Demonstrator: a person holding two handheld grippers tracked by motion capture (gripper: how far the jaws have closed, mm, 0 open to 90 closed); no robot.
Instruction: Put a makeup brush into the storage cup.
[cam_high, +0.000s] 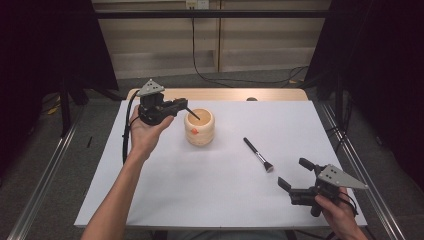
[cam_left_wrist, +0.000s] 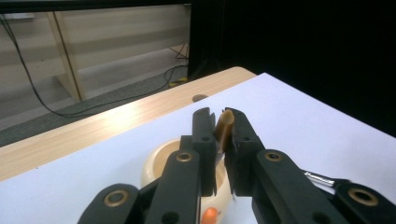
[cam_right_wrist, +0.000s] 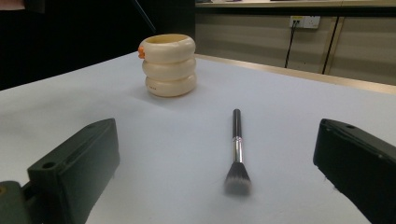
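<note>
Over on the left side of the white surface (cam_high: 165, 195), the left tool (cam_high: 184, 105) is clamped down tight on a thin dark brush (cam_high: 193, 114), and its tip is sitting right at the mouth of the cream ribbed holder (cam_high: 199, 127). So I'd say that one's basically at the drop-in stage: it's angled down and to the right into the cup, handle end up in the jaws, long axis tilted rather than upright. From the left gripper view you can see the jaws pinched together on something tan (cam_left_wrist: 224, 127) with the holder's rim just under them, so it's gripped but not let go yet. Can't tell if the bottom end has touched the inside of the cup. Moving right, there's a second makeup brush (cam_high: 258, 154) lying flat on the surface, well apart from the holder and nowhere near done. Its long axis runs diagonally, handle pointing up-left toward the holder, bristles toward the near right corner. Further right, the right tool (cam_high: 294, 174) has its jaws wide open with nothing in them, parked near the front edge and aimed at the bristle end (cam_right_wrist: 237, 181). My guess: one brush nearly in, one left to grab.
</note>
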